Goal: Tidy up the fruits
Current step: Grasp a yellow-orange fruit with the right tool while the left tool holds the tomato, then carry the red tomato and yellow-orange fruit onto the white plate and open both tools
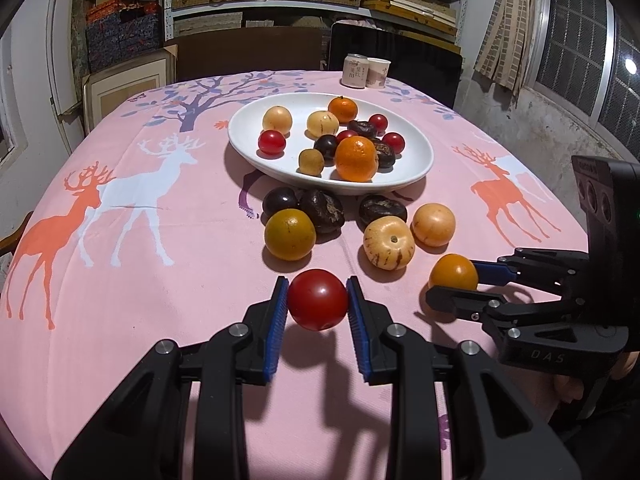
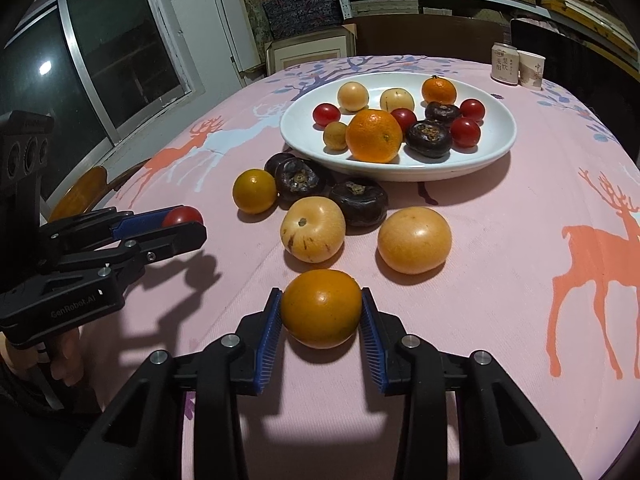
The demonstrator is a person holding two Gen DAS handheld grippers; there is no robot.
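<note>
My left gripper (image 1: 317, 281) is shut on a small red tomato (image 1: 318, 300) just above the pink deer tablecloth (image 1: 160, 280); in the right wrist view the same gripper (image 2: 189, 222) shows at the left with the tomato (image 2: 182, 215) at its tips. Blue pads of my right gripper (image 2: 321, 293) press both sides of an orange fruit (image 2: 321, 308), which rests low over the cloth; the left wrist view has that gripper (image 1: 452, 280) and fruit (image 1: 453, 272) at the right. A white oval plate (image 1: 248, 148) behind holds several fruits.
Loose on the cloth before the plate lie a yellow-orange fruit (image 1: 290, 234), dark fruits (image 1: 322, 210), a striped pale fruit (image 1: 389, 243) and a smooth pale one (image 1: 434, 225). A can (image 1: 354, 71) and paper cup (image 1: 378, 73) stand at the far edge. Shelves and chairs surround the table.
</note>
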